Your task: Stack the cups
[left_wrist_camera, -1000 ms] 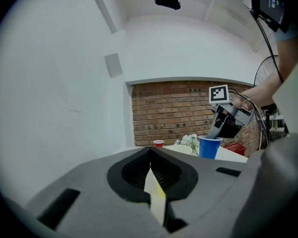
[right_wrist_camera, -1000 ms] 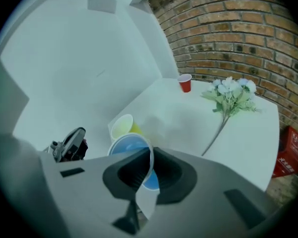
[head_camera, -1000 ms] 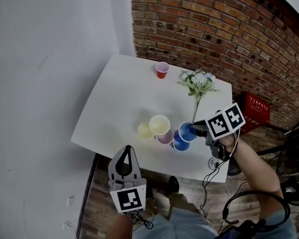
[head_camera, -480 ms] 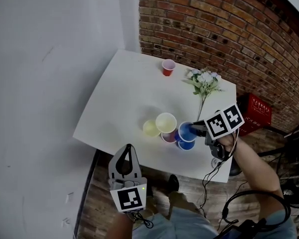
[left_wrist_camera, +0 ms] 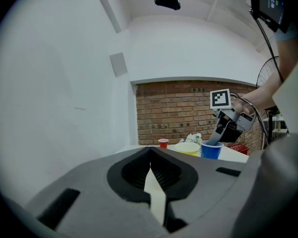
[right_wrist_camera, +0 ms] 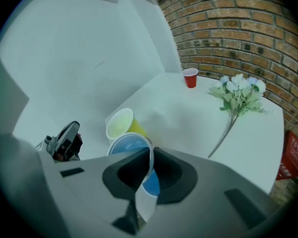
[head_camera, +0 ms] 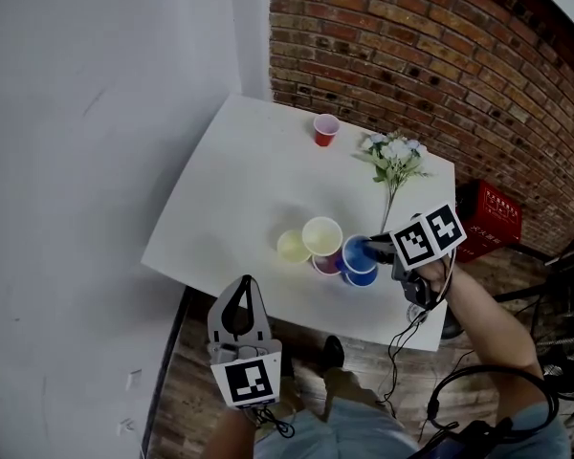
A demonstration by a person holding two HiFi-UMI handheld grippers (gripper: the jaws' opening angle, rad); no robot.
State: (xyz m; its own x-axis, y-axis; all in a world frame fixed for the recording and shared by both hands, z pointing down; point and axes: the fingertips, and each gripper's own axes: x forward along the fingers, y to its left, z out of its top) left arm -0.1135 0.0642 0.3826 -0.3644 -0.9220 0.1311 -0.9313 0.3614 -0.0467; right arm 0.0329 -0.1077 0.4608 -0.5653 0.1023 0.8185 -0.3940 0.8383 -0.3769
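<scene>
Cups first: where do they stand, left to right?

Low in the middle of the head view, on the white table (head_camera: 239,189): a pale yellow cup (head_camera: 292,248), then a yellow cup (head_camera: 322,236) with a pink cup (head_camera: 316,267) showing under it, then the blue cup (head_camera: 357,253). A second blue cup (head_camera: 363,277) shows just beneath that one.

And the claws?

The left claw (head_camera: 245,287) hangs at the lower left, off the table edge, pinched together on nothing. The right claw (head_camera: 365,249), right of centre, is clamped on the blue cup's wall, one jaw inside the rim and one outside.

So which step is this?

I'd say setting the blue cup into its twin. Whether it is fully seated I cannot tell. The next move likely calls for a straight push down, then letting go without tipping the pair.

Anything in the way?

The yellow cup sits just beside the blue one, so a sideways nudge could topple it. Further up the frame a red cup (head_camera: 325,129) stands alone, well apart, probably left to collect. The flowers (head_camera: 394,155) lie at upper right, their stem pointing toward the right claw. A red crate (head_camera: 490,217) sits off the table by the brick wall (head_camera: 440,55).
</scene>
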